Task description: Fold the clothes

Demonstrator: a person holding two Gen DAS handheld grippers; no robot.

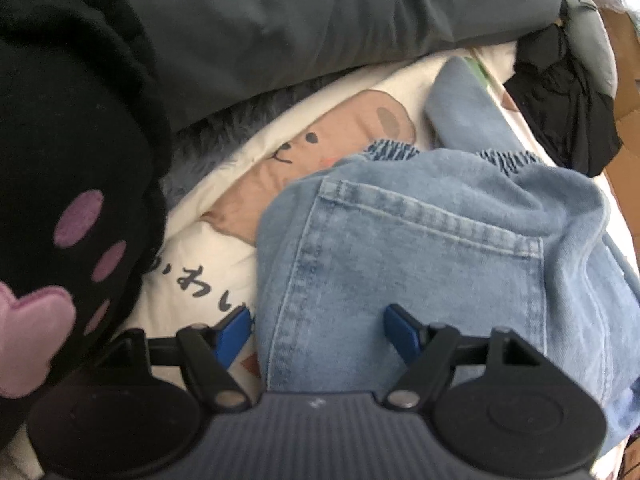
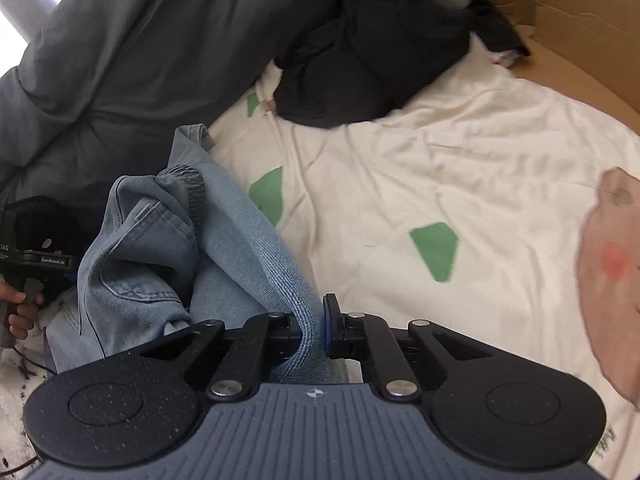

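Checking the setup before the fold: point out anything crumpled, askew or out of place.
The light blue jeans are bunched in a heap on the cream printed bedsheet, the elastic waistband rumpled, not laid flat. The right tongs pinch a twisted strip of denim; the left tongs stand open over the back pocket.

One pair of light-blue jeans (image 1: pixel 420 248) lay on one cream sheet (image 2: pixel 460 152). There were two grippers, one black garment (image 2: pixel 360 64) and one grey duvet (image 1: pixel 320 12).

Faded denim jeans (image 1: pixel 420 248), matt cream cotton sheet (image 2: pixel 460 152), brown cardboard (image 2: pixel 560 20), possibly plush black cushion (image 1: pixel 60 128)
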